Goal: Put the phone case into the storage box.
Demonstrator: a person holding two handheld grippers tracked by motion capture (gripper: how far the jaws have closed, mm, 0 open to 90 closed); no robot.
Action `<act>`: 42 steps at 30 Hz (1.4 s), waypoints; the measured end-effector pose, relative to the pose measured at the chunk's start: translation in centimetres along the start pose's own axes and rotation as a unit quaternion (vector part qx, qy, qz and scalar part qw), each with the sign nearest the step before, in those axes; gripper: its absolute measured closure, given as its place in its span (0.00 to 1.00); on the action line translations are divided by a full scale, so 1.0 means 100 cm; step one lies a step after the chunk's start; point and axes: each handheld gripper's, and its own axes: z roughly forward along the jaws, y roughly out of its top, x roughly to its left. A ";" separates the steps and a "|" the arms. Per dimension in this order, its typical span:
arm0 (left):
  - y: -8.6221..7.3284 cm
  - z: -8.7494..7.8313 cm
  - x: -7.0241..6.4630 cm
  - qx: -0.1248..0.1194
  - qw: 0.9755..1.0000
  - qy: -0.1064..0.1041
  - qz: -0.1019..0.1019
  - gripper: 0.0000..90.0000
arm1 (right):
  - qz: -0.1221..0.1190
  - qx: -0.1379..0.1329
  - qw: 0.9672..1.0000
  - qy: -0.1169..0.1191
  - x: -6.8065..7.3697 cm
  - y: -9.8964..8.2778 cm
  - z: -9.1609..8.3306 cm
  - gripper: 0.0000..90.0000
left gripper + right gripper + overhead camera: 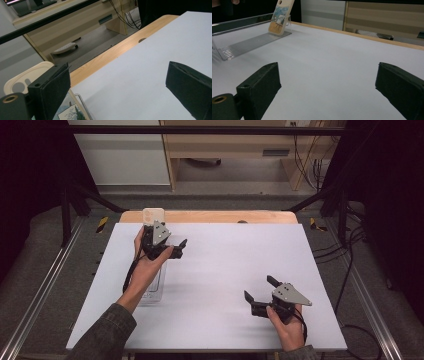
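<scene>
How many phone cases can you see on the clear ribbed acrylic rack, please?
1. A cream phone case with a blue printed picture leans in the far end of the clear ribbed acrylic rack, beside the open left gripper. The person's forearm covers part of the rack, so another could be hidden.

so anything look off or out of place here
Nothing stands out. The phone case leans upright at the far end of the clear rack, and both grippers, left and right, have open, empty jaws.

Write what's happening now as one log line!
left gripper: open, beside phone case | case: propped in clear rack | right gripper: open, holding nothing
</scene>
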 end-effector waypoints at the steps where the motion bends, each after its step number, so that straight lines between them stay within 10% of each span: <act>1: 0.001 -0.001 -0.001 0.002 1.000 -0.001 0.007 0.06 | 0.000 0.000 1.000 0.000 0.000 0.000 0.000 0.06; 10: 0.003 -0.005 -0.021 0.007 0.998 -0.011 0.058 0.03 | 0.002 -0.002 1.000 0.000 0.000 0.001 -0.001 0.06; 20: 0.006 -0.016 -0.032 0.004 0.999 -0.022 0.037 0.04 | -0.002 0.000 1.000 -0.002 -0.001 0.000 -0.001 0.06; 42: 0.013 -0.034 -0.061 0.017 0.998 -0.033 0.058 0.04 | 0.002 -0.003 1.000 -0.001 -0.001 0.000 -0.002 0.06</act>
